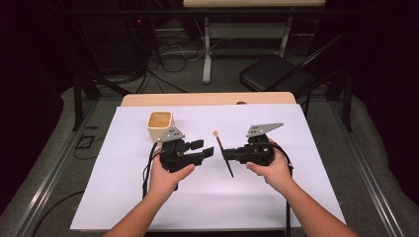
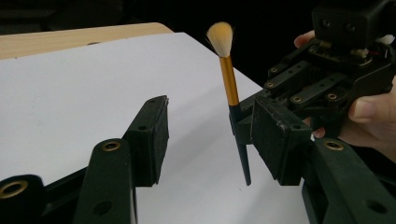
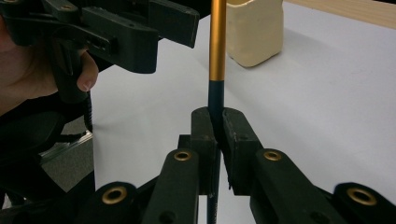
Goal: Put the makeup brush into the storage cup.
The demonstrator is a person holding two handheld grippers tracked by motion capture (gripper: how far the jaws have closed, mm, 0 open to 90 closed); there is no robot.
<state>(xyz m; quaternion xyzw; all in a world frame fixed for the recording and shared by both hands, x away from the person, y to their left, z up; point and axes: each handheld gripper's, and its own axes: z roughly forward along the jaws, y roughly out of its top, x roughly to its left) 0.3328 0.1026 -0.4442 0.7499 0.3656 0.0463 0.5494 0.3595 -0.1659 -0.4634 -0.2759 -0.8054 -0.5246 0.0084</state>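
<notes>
A makeup brush [image 1: 223,154] with pale bristles, a gold ferrule and a dark handle is pinched at its handle by my right gripper [image 1: 228,155], which is shut on it. The brush hangs tilted above the white sheet [image 1: 276,192]. In the right gripper view both pads clamp the brush's dark handle [image 3: 216,100] just below the gold part. My left gripper [image 1: 203,148] is open and points at the brush from the left, a little short of it. In the left gripper view the brush [image 2: 229,84] stands beyond my open left gripper [image 2: 215,135], held by the right gripper [image 2: 240,119].
A cream square cup [image 1: 160,124] stands upright on the sheet behind the left gripper, also seen as the cup [image 3: 254,30] in the right gripper view. The wooden table edge [image 1: 207,99] runs along the back. A black folding chair [image 1: 276,74] stands beyond the table.
</notes>
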